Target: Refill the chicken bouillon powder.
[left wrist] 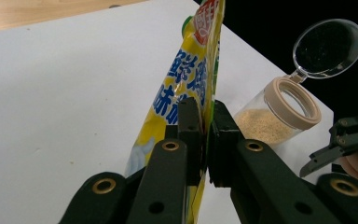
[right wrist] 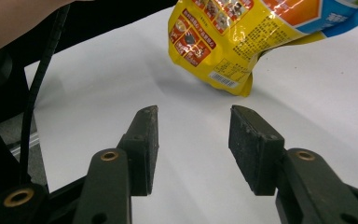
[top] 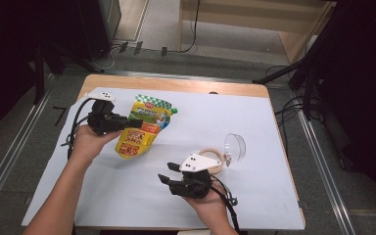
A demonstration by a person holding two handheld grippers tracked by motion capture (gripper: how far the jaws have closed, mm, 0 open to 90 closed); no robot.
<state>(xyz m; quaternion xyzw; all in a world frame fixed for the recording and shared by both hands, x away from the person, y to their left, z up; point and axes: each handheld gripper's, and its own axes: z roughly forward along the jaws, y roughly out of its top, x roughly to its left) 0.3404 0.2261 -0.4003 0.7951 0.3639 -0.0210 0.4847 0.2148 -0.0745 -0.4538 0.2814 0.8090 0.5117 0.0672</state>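
Note:
A yellow snack pouch with a green top edge hangs tilted over the white sheet, its lower corner close to or on the paper. My left gripper is shut on the pouch's left edge, and both pads pinch the foil in the left gripper view, where my left gripper stands closed on it. My right gripper is near the table's front, open, with nothing between its jaws. The pouch lies beyond them.
A clear jar with a beige rim lies on its side just right of my right hand, its hinged lid flipped open; pale powder sits inside. A white sheet covers the wooden table.

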